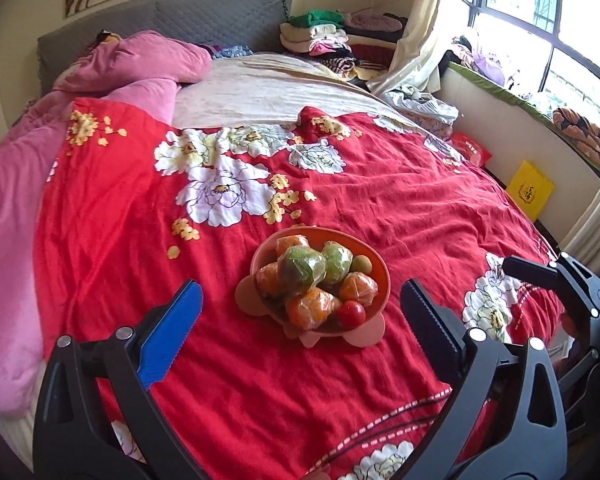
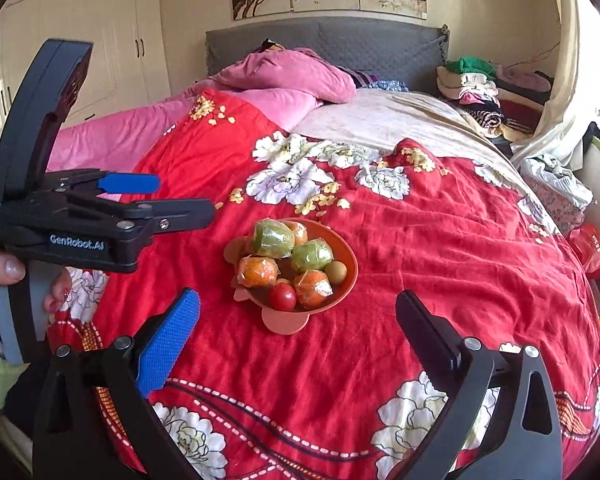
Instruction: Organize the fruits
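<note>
Landmark: orange bowl (image 1: 374, 268) on the red floral bedspread (image 1: 380, 200), roughly mid-bed.

Bowl holds film-wrapped fruit: two green pieces (image 1: 302, 270), several wrapped oranges (image 1: 312, 306), one bare red tomato (image 1: 351, 313) at the near rim, one small brownish-green fruit (image 1: 361, 263) at the far right side. Wrap glare blurs the outlines; the exact orange count cannot be fixed, since the pile hides the lower pieces. Pink lobes stick out from under the bowl; what they are is unclear.

Left gripper (image 1: 300, 328): fingers spread wide, nothing between them, short of the bowl and apart from it. Its lower body is cut off by the frame edge.

Right gripper (image 2: 296, 332): fingers wide, empty, also on the near side of the bowl, not touching.

In the right wrist view the left gripper appears from the side, left of the bowl, held by a hand (image 2: 4, 276) only partly in frame.

Beyond the bowl: pink duvet (image 1: 148, 64), grey headboard (image 1: 204, 8), folded clothes (image 1: 320, 36) at far right, details indistinct.
</note>
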Motion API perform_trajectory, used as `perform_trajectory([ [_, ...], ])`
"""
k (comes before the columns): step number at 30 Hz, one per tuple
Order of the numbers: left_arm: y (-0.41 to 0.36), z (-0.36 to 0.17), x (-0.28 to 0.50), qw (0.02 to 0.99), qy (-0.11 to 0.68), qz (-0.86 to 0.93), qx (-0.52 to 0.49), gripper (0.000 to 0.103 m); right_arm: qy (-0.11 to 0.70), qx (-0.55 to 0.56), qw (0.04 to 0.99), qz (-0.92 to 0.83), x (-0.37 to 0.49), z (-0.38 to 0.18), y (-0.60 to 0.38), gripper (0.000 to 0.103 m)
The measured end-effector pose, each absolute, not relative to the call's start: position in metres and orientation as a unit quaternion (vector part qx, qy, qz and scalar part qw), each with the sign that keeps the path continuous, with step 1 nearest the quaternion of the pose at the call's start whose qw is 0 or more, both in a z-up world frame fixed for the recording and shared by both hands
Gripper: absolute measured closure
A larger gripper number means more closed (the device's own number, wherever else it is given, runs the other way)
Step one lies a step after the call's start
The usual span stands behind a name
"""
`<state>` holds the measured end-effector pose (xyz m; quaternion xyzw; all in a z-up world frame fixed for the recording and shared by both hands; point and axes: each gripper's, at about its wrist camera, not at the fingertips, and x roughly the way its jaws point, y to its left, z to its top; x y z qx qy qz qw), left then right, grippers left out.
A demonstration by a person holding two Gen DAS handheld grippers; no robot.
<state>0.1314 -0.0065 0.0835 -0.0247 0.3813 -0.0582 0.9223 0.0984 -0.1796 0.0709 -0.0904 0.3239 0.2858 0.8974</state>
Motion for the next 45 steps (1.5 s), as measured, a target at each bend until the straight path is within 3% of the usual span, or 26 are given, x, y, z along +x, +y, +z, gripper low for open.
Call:
perform_trajectory([
  [23,0.014,0.042,0.033,0.919,0.39,0.009,-0.055,0.01,0.342,-0.072,0.902,0.255,0.044,0.036,-0.192,0.005],
  [45,-0.014,0.014,0.014,0.908,0.416,0.005,-0.047,0.01,0.363,-0.067,0.897,0.242,0.031,0.017,-0.195,0.005],
])
